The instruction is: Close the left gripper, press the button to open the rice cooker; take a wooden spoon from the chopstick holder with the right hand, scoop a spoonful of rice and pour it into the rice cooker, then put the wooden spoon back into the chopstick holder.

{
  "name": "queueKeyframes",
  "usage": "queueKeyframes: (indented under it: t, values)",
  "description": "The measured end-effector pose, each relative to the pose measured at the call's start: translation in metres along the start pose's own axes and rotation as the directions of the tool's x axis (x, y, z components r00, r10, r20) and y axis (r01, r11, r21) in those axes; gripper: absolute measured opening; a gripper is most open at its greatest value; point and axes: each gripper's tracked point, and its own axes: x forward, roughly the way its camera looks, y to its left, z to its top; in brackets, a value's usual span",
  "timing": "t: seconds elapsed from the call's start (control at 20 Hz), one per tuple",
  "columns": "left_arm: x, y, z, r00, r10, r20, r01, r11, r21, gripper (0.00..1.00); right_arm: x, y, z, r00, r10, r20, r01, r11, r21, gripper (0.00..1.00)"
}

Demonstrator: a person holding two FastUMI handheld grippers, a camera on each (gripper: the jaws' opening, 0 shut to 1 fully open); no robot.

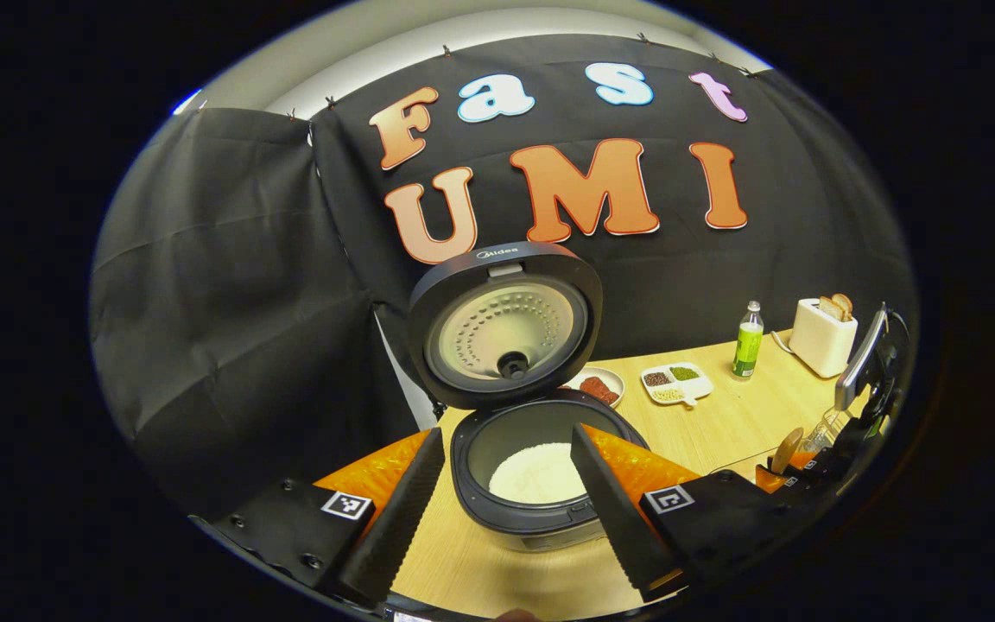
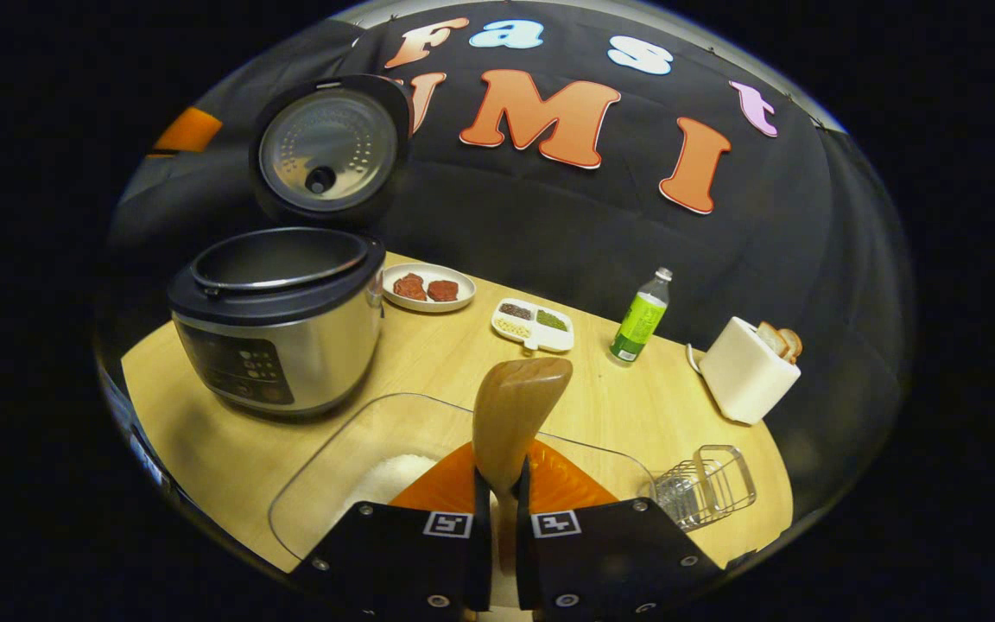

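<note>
While clamping spoon (image 2: 516, 413), right tongs (image 2: 498, 501).

This is a staged recording booth dressed as a kitchen: black cloth (image 1: 230, 285) hangs as the walls around a light wooden surface (image 2: 428, 363). On it stand a rice cooker (image 2: 277, 315) with its lid up, a white toaster (image 2: 748, 367) holding bread, a green bottle (image 2: 640, 315), and plates of food (image 2: 428, 287).

Black grippers (image 2: 497, 518) with orange fingers (image 1: 394, 510), square markers
</note>
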Motion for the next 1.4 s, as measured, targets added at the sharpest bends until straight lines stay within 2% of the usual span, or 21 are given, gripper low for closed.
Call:
queueKeyframes:
  t: [0.15,0.5,0.65,0.75,0.8,0.85,1.4]
  values:
    - [0.002,0.006,-0.008,1.000,0.009,-0.019,-0.009,1.000,-0.017,0.99,0.000,0.022,-0.006,0.995,0.094,-0.044,-0.087,0.985,0.150,0.11]
    - [0.004,0.024,-0.017,0.998,0.037,-0.046,-0.039,0.999,-0.031,0.99,0.002,0.035,-0.005,0.984,0.160,-0.080,-0.133,0.953,0.271,0.11]
    - [0.005,0.025,-0.021,0.998,0.037,-0.054,-0.039,0.999,-0.031,0.99,-0.004,0.030,-0.005,0.980,0.181,-0.080,-0.138,0.915,0.378,0.11]
    - [0.006,0.024,-0.022,0.998,0.034,-0.058,-0.036,0.999,-0.030,0.99,-0.004,0.026,-0.008,0.978,0.195,-0.074,-0.139,0.872,0.470,0.11]
    - [0.006,0.023,-0.021,0.998,0.032,-0.059,-0.033,0.999,-0.029,0.95,-0.003,0.023,-0.010,0.977,0.199,-0.073,-0.135,0.849,0.510,0.11]
    - [0.006,0.021,-0.022,0.998,0.028,-0.059,-0.030,0.999,-0.026,0.99,-0.007,0.022,-0.012,0.976,0.206,-0.074,-0.134,0.831,0.540,0.11]
    - [0.004,0.009,-0.023,0.998,0.003,-0.067,-0.004,1.000,-0.008,0.99,-0.012,0.020,-0.010,0.954,0.293,-0.065,-0.180,0.732,0.657,0.11]
